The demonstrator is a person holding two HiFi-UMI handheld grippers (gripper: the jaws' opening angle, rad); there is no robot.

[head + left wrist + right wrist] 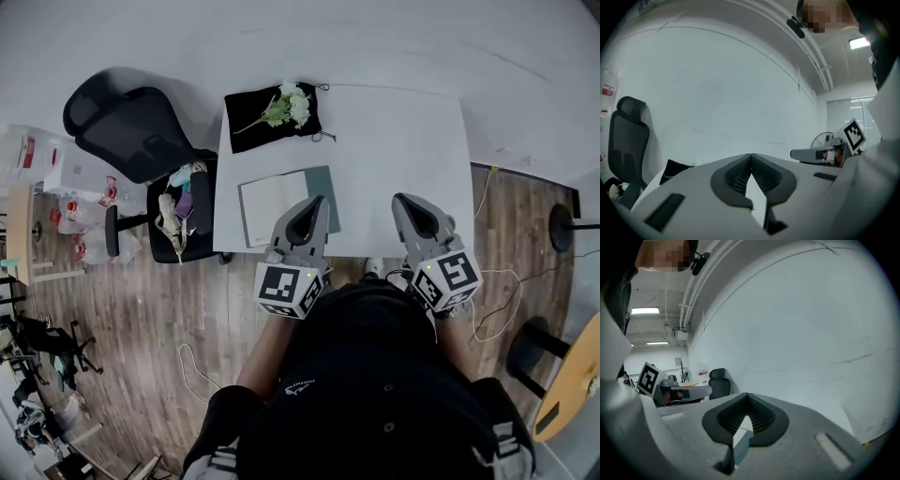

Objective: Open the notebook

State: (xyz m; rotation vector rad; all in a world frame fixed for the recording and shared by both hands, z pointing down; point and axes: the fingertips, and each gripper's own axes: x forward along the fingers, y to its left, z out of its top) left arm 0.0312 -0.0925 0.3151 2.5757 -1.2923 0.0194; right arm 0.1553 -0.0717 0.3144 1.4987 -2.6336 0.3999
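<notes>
Notebook point(272, 206) lies flat on the white tabletop point(403, 141) near its front edge. A white face shows at left and a grey-green part at right, partly behind the left gripper point(316, 202). It reads as opened, though this cannot be confirmed from above.

Left gripper: clenched, pads together, nothing between them. It sits over the notebook's right part and points roughly level at the wall.

Right gripper point(409, 199): also clenched and empty, well apart from the notebook, over bare tabletop.

Black cloth point(246, 127) with white flowers point(292, 105) sits at the far edge of the tabletop.

Risks, judged:
- With jaws closed, any further lift of a page or cover would be a push, so the notebook could slide toward the near edge.
- An unheld cover may spring back.
- A left gripper descending blind could crease the page.
</notes>
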